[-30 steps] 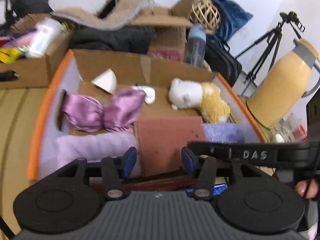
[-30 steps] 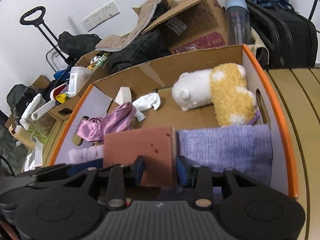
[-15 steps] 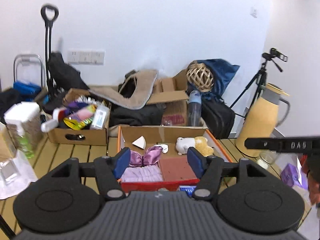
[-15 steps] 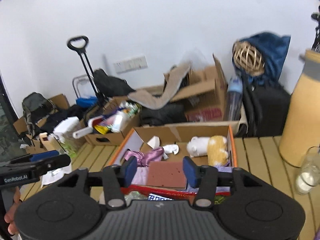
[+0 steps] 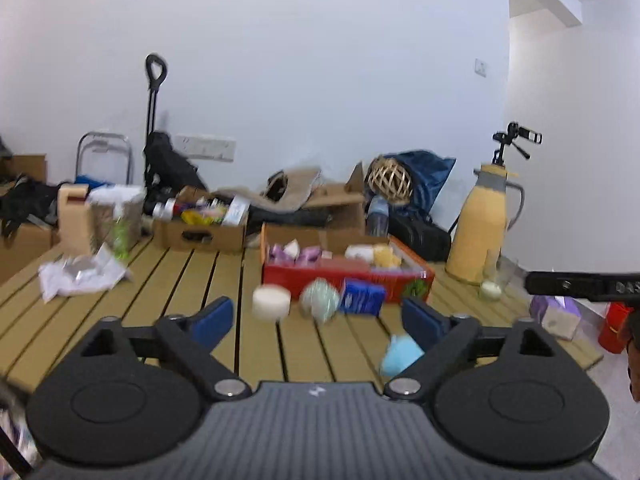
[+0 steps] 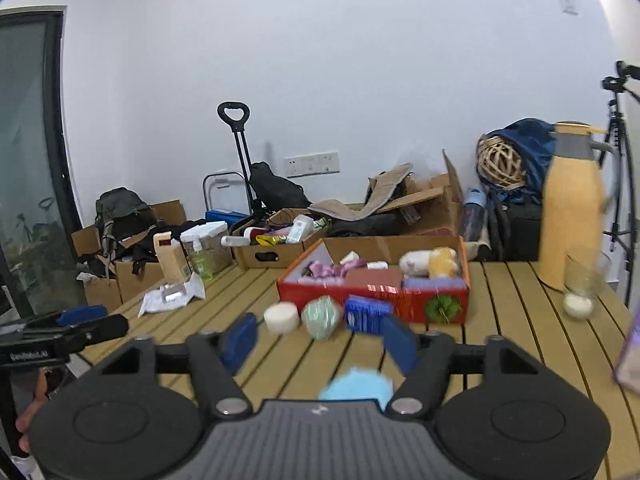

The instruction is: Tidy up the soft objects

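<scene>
over the slatted wooden counter (image 6: pixel 516 312) both grippers hung wide, nothing between the jaws. the left gripper (image 5: pixel 316 316) and the right gripper (image 6: pixel 318 338) had just been opening. the red cardboard box (image 6: pixel 372 296) sat well ahead of them, holding a white-and-yellow plush toy (image 6: pixel 430 262) and a purple satin cloth (image 6: pixel 326 269). just before its front stood a white foam cylinder (image 5: pixel 271 302), a pale green ball (image 5: pixel 320 300) and a blue box (image 5: pixel 362 297); a light blue fluffy ball (image 5: pixel 400 354) lay nearest.

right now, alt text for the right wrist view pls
Open, empty right gripper above a slatted wooden table, facing a red box of soft items. A white pad, green ball, blue pack and light-blue puff lie loose before it.
</scene>
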### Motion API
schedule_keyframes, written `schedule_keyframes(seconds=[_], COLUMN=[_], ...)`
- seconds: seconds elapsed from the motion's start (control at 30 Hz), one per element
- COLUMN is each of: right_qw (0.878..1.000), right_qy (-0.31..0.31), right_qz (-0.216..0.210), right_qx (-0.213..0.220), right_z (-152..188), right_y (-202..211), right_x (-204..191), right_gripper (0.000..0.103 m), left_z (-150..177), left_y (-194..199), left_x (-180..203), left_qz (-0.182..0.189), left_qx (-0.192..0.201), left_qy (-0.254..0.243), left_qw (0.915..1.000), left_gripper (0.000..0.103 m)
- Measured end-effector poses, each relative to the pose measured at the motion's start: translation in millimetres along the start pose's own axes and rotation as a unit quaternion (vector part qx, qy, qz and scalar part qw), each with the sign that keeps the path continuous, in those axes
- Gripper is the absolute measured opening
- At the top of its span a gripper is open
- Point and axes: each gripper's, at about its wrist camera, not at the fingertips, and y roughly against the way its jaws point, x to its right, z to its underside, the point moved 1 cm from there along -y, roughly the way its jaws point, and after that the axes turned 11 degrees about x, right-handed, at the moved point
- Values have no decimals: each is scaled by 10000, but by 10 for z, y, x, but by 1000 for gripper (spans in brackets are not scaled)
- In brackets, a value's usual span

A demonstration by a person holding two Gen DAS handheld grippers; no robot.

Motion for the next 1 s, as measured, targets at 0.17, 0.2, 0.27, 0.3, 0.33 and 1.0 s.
schedule_keyframes(seconds=[0.17, 0.2, 0.27, 0.3, 0.33, 1.0], right_qw=[9999, 9999, 9996, 9995, 9995, 9863], right_qy=[-79, -32, 6, -14, -45, 940], right_qz=[80, 141, 269, 282, 263, -837], right_qx=[44, 39, 131, 167, 170, -1064], right_z=[321, 329, 356, 378, 419, 454], right_y=[303, 300, 286, 252, 210, -3052], right_x=[-14, -18, -22, -19, -11, -136], right_gripper=[85, 85, 85, 85, 85, 63], left_z=[194, 197, 231, 265, 317, 557], left_y=[106, 81, 32, -9, -59, -2947], left_x=[124, 138, 129, 122, 112, -794], left_qz=[71, 70, 80, 65, 46, -6], left_qx=[-143, -140, -135, -153, -187, -1055], left_qy=[-363, -337, -205, -158, -138, -602], left_qw=[9992, 9993, 9997, 9997, 9997, 9926], left_gripper=[95, 95, 95, 95, 96, 88])
